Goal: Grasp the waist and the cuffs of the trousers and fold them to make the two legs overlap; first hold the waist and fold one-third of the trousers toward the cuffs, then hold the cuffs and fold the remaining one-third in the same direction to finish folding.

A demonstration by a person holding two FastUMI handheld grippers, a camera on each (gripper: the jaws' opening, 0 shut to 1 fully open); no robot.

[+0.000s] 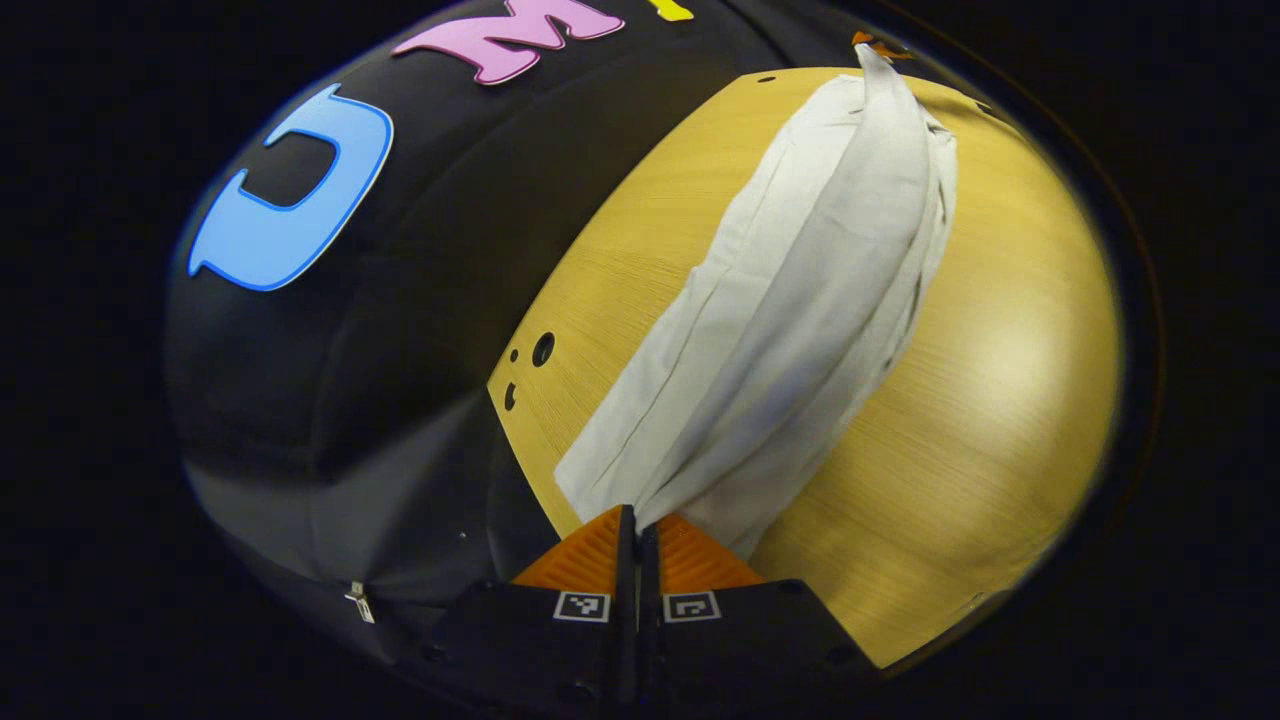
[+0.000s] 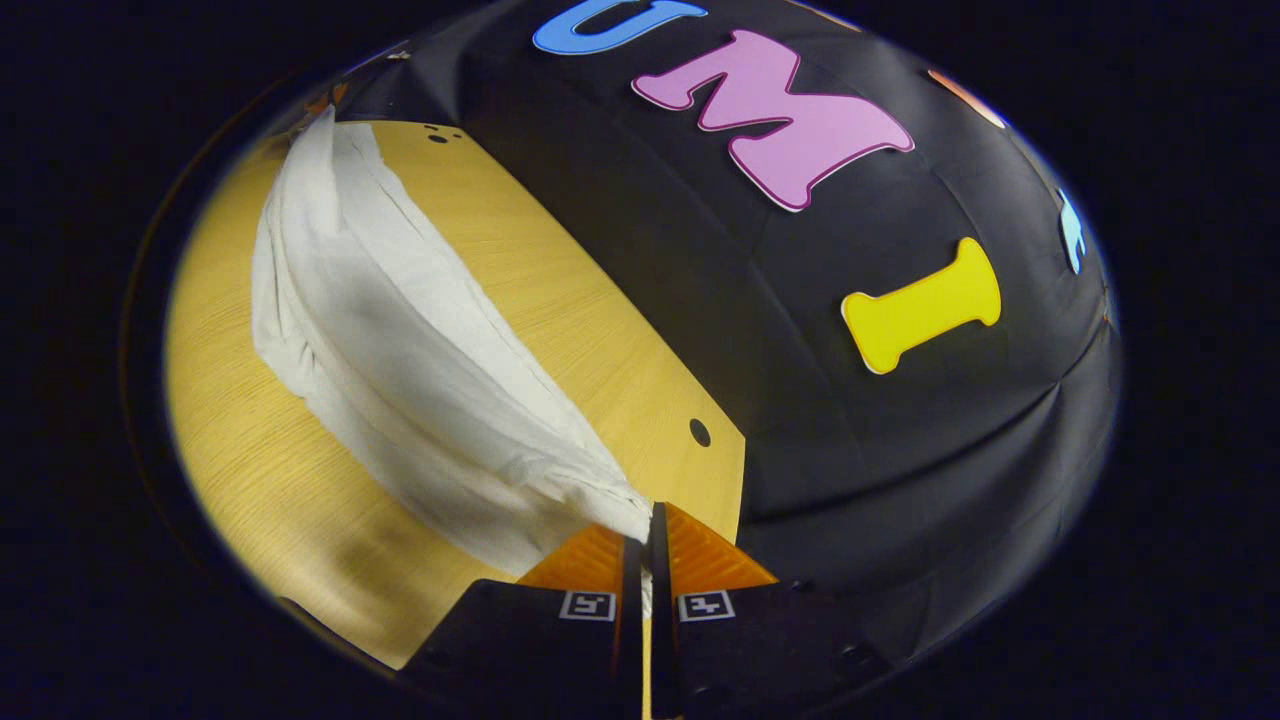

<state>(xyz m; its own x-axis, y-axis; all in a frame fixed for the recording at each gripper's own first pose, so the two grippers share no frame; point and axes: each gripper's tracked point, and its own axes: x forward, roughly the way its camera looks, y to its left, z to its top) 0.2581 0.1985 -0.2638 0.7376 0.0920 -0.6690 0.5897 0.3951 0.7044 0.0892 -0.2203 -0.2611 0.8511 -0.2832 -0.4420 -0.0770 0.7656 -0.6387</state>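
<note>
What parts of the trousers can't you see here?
- Left gripper view: the end of the trousers pinched in the left tool is hidden between its fingers.
- Right gripper view: the end held by the right tool is hidden the same way.
- Both views: waist or cuffs cannot be told; the cloth is bunched.
- The table under the trousers is covered.

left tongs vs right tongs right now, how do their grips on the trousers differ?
The left tongs pinch a wide, thick bunch of the trousers; the right tongs pinch a narrower, tapered corner of cloth. From the left tongs the cloth runs up and right across the table; from the right tongs it runs up and left. Both are shut on the trousers, holding opposite ends with the cloth stretched between them.
</note>
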